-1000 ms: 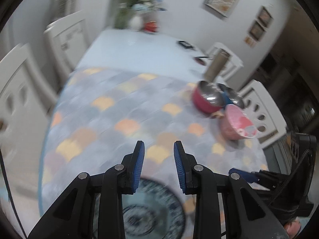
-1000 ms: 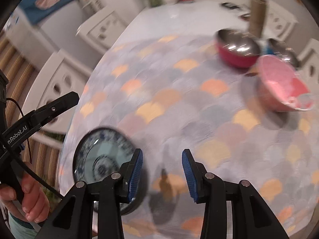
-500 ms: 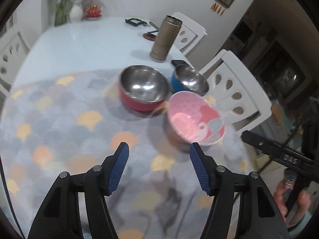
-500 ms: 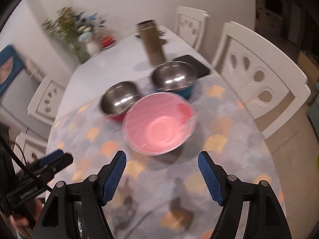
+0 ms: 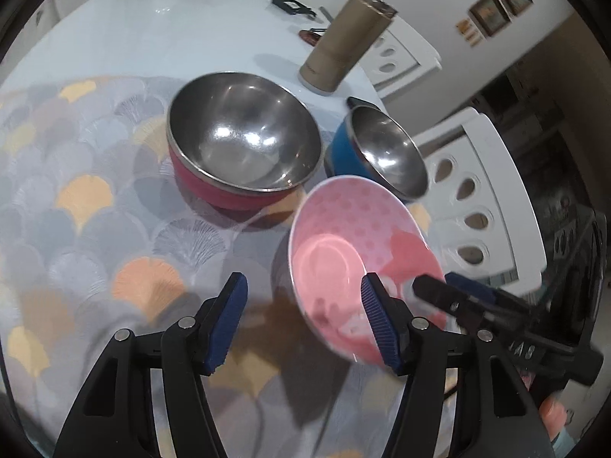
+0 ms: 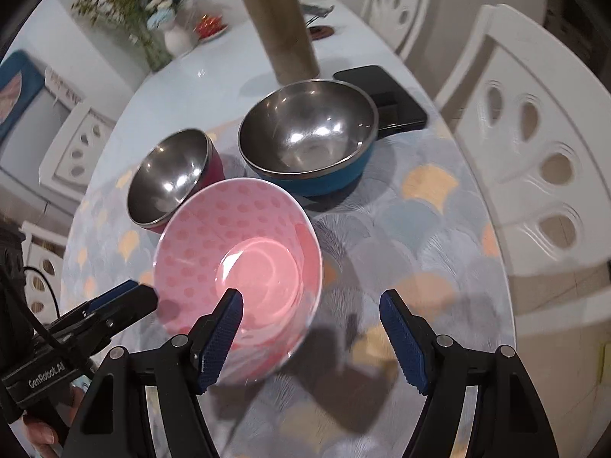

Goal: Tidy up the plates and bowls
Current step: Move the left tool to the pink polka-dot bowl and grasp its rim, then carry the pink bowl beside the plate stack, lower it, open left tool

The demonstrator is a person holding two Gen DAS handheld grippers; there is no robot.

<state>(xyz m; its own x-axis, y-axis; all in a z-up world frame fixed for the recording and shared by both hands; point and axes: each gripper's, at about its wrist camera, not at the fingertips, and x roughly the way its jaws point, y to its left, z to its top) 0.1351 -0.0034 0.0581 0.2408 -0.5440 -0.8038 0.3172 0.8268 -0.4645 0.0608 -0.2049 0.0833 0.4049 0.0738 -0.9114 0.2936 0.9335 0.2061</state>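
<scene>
Both grippers converging on the pink polka-dot bowl (image 6: 244,255), which sits near the table's front edge on the fan-pattern tablecloth (image 5: 88,206), just in front of the two steel-lined bowls: red-shelled bowl (image 5: 244,145) and blue-shelled bowl (image 6: 309,141). All three close together; can't tell whether rims touch. Left gripper (image 5: 305,320) is spread wide, nothing held; its right-hand pad overlaps the pink bowl's near rim in left wrist view, contact unclear. Right gripper (image 6: 309,337) also wide apart and empty; its left-hand pad sits over the pink bowl's near wall, the other pad out over bare cloth. Step in hand, by my read: approach for pickup of the pink bowl, probably to nest it with the steel ones. Next move needs one gripper to commit, with one pad inside the rim and one outside, then close. Right gripper looks nearer that straddle. Glossy sloped wall could slip, so bite deep on the rim. Tan tumbler (image 6: 280,28) and black phone-like slab (image 6: 382,91) behind, out of the path. No plates in view.
</scene>
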